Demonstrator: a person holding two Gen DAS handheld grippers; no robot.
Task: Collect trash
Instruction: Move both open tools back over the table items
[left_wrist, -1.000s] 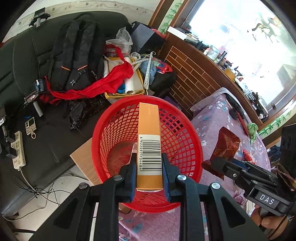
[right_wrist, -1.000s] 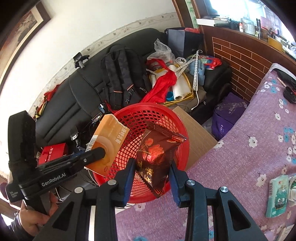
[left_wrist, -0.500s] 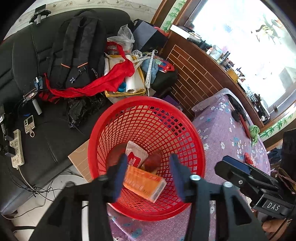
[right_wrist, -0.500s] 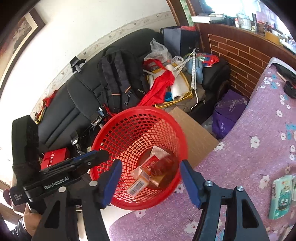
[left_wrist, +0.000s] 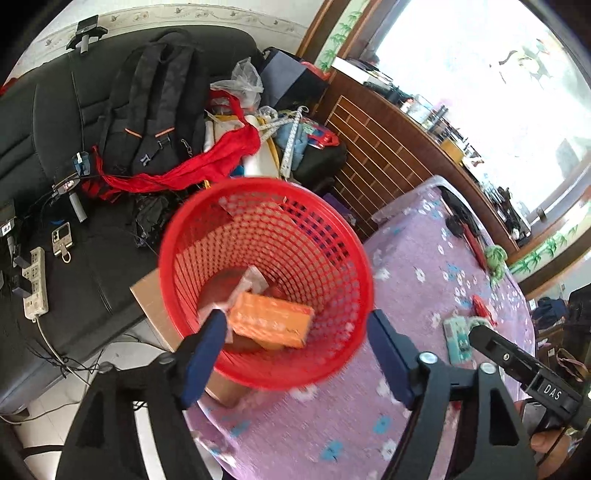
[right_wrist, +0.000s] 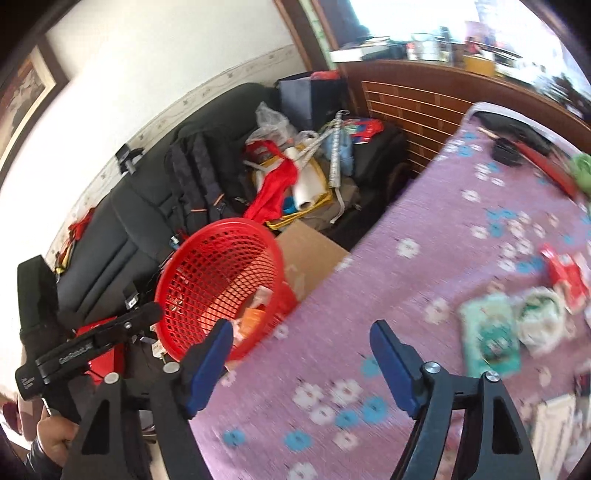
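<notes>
A red mesh basket (left_wrist: 325, 236) stands beside the purple flowered table (left_wrist: 424, 266). An orange box (left_wrist: 271, 324) and white wrappers (left_wrist: 251, 282) lie in its bottom. My left gripper (left_wrist: 295, 336) is open and empty, just above the basket's near rim. My right gripper (right_wrist: 301, 347) is open and empty over the table's edge, with the basket (right_wrist: 207, 269) to its left. On the table lie a green packet (right_wrist: 489, 338), a white-green wrapper (right_wrist: 541, 319) and a red packet (right_wrist: 565, 277).
A black sofa (left_wrist: 44, 122) holds a black backpack (left_wrist: 151, 107), red cloth (left_wrist: 207, 162), a power strip (left_wrist: 35, 282) and clutter. A cardboard box (right_wrist: 310, 251) sits under the basket. A brick-patterned ledge (left_wrist: 373, 144) stands behind the table.
Both grippers let go: the orange box and the dark red wrapper dropped into the basket. Both jaws opened wide. The right gripper swung right over the table.
</notes>
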